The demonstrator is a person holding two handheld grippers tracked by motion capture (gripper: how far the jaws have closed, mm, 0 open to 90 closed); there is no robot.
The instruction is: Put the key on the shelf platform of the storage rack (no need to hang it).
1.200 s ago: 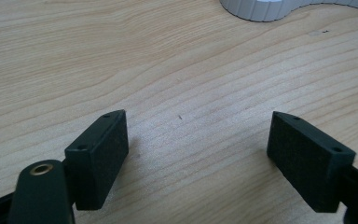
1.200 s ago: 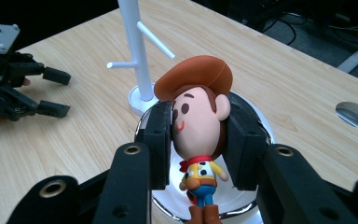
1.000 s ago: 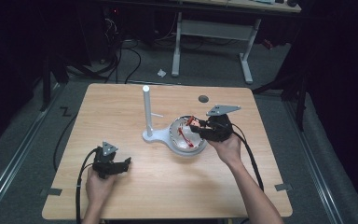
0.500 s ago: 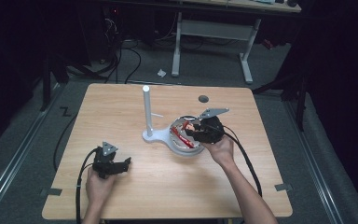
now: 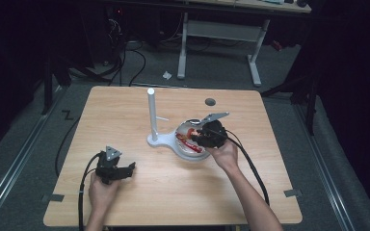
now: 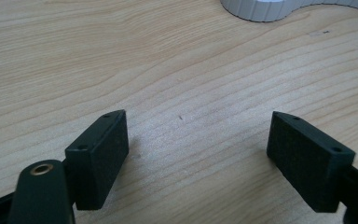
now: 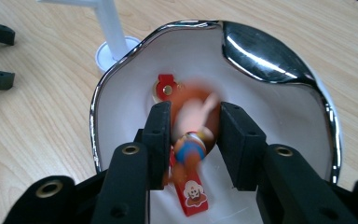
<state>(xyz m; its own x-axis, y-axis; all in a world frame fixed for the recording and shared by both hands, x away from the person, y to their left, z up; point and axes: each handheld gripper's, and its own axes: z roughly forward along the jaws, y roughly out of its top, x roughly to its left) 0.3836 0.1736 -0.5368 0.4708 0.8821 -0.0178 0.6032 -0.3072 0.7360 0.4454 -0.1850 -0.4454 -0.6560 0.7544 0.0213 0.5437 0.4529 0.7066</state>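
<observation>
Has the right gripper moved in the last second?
Yes. In the high view the right gripper has shifted left, toward the white post, and down into the bowl; its jaws have just been opening around the toy.

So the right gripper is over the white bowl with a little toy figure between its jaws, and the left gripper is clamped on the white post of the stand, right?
Not quite. The left gripper holds nothing: the left gripper view shows its jaws open over the bare table, apart from the white stand. The rest holds: the right gripper is over the white bowl with the toy figure between its jaws.
</observation>
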